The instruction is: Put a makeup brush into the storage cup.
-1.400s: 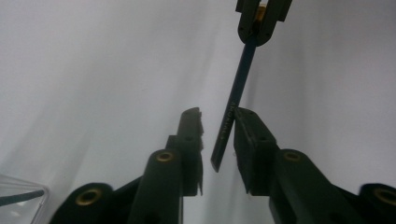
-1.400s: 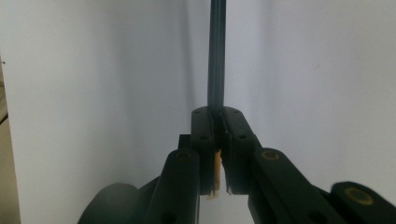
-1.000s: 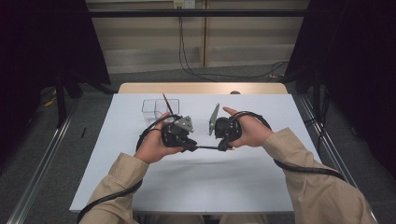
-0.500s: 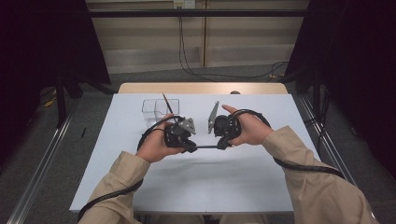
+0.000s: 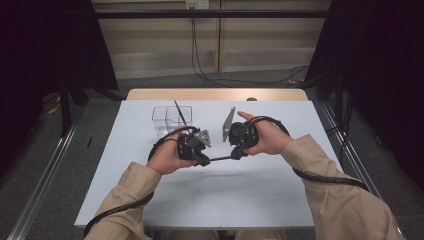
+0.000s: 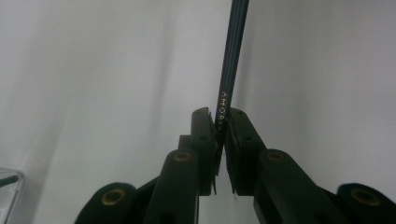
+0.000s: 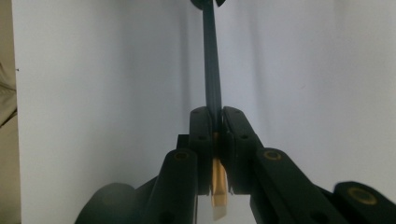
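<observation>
White covering runs over the worktop (image 5: 150, 200), with dark curtains at both sides and cables on the floor beyond it. Your left hand-held gripper (image 6: 220, 122) has just closed its jaws onto a dark pencil (image 6: 232, 51), clamping it near the printed lettering. Your right hand-held gripper (image 7: 214, 116) is clamped on the other end, where a gold band and pale tip sit between the jaws. The pencil (image 5: 220, 158) hangs level between your two hands, just above the middle of the worktop.

Both grips sit on a thin, smooth shaft, so if you pull the hands apart or twist one against the other, it may slide through the pads or snap. Let go on one side too soon and the free end will likely swing down.

A clear box (image 5: 170, 119) stands just beyond your left hand with a thin stick leaning in it; what that stick is, I cannot tell. From above, your hands cover both sets of jaws, and the lettering is cut off by the pads.
</observation>
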